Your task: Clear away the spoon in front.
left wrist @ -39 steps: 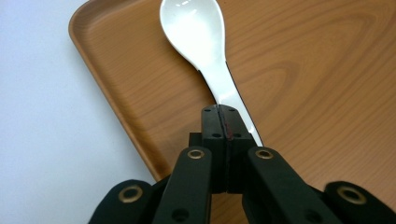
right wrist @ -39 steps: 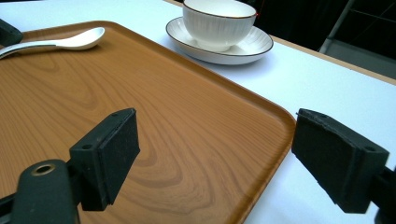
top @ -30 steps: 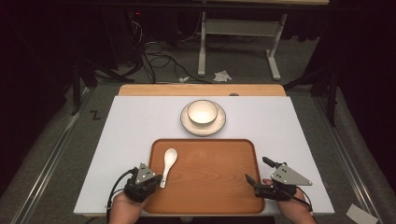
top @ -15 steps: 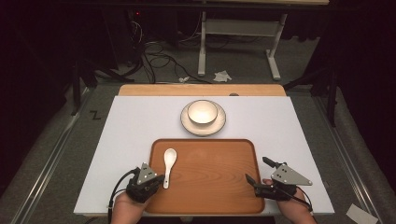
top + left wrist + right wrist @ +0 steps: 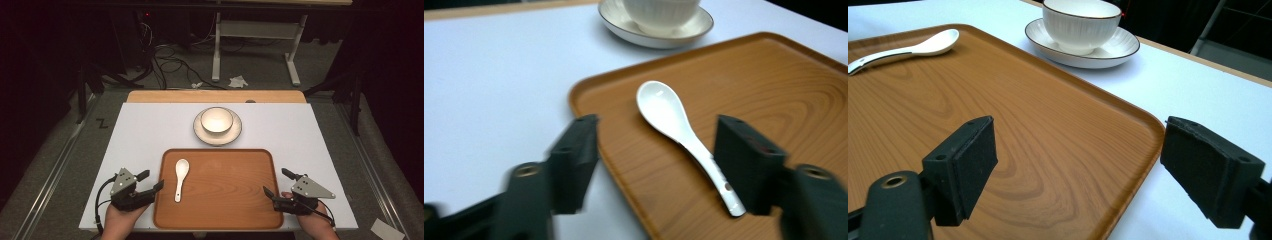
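A white spoon (image 5: 180, 177) lies loose on the left part of a wooden tray (image 5: 225, 200), bowl end pointing away from me. My left gripper (image 5: 154, 179) hovers open at the tray's left edge. In the left gripper view the spoon (image 5: 674, 125) lies between the spread jaws of that gripper (image 5: 659, 145), which do not touch it. My right gripper (image 5: 275, 181) is open at the tray's right edge; in the right gripper view its jaws (image 5: 1080, 150) straddle the tray's rim (image 5: 1143, 130). A white bowl (image 5: 217, 120) sits on a saucer (image 5: 235, 134) behind the tray.
The tray rests on a white tabletop (image 5: 125, 145) with a wooden strip (image 5: 215, 96) along the far edge. Bare table lies on both sides of the tray. Cables and a desk frame (image 5: 255, 30) occupy the dark floor beyond.
My left gripper has drawn back to the left, off the tray's edge and away from the spoon's handle. The spoon, bowl and right gripper have stayed put.
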`<state>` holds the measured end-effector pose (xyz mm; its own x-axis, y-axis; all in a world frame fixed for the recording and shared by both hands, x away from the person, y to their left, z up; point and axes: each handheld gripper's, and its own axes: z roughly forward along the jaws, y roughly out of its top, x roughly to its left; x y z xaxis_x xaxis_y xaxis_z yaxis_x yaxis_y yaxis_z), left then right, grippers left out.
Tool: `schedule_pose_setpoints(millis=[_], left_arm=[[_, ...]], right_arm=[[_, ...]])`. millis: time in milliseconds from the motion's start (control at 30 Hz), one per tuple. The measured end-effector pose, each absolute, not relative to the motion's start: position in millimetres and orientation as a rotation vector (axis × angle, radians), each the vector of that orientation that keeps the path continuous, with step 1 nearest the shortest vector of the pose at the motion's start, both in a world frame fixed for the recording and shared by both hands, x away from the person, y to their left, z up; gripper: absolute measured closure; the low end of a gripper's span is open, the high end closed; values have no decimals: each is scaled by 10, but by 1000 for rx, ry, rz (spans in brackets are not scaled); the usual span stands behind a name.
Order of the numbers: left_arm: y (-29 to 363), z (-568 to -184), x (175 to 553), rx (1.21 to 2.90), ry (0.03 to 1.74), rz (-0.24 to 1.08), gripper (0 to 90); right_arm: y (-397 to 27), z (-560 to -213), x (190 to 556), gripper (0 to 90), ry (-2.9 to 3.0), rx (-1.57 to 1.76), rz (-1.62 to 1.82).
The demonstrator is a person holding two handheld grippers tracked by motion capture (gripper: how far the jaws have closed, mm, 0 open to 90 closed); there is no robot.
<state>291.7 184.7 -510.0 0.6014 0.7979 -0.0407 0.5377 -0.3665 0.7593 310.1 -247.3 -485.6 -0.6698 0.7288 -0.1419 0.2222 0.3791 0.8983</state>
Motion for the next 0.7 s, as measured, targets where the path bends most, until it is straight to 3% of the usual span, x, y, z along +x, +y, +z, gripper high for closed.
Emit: schedule_pose_setpoints(millis=[133,167,400,700], left_arm=[[1975,-5048,2930,1969,1063,440,27],[2037,-5026,2933,1932,1064,434,2],[2317,-4897,2884,1781,1093,495,1],[2598,-4846,2851,1711,1109,528,3]], right_arm=[[-2469,-4863,3106,162,2120,813,1259],[-2471,-4860,3106,162,2119,808,1256],[-2482,-4855,3099,162,2114,828,1262],[-2507,-4837,3100,162,2094,841,1284]])
